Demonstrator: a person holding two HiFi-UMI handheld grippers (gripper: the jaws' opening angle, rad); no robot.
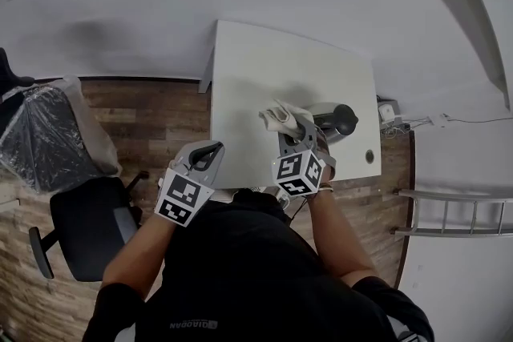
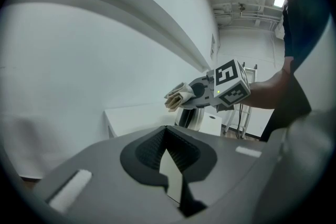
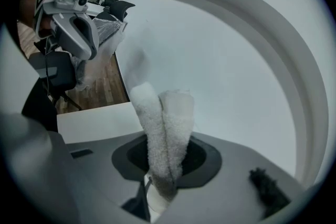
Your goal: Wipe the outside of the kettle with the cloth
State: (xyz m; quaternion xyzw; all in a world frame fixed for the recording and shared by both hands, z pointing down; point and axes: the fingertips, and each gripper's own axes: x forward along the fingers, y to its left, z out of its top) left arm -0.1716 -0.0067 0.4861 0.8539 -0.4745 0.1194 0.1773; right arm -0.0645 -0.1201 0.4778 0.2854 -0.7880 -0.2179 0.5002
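While the right gripper [image 1: 293,126] squeezes one cloth [image 1: 278,117] beside one kettle [image 1: 335,121], the left gripper [image 1: 212,150] is closed and empty.

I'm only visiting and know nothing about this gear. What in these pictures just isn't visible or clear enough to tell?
- Kettle body, head view: mostly covered by the right tongs and the cloth. I cannot tell whether the cloth touches it.
- Kettle, right gripper view: not shown at all, and the cloth fills the middle.
- Kettle's base, left gripper view: hidden behind the left tongs.
- Small white items beside the table, head view: too small to name.
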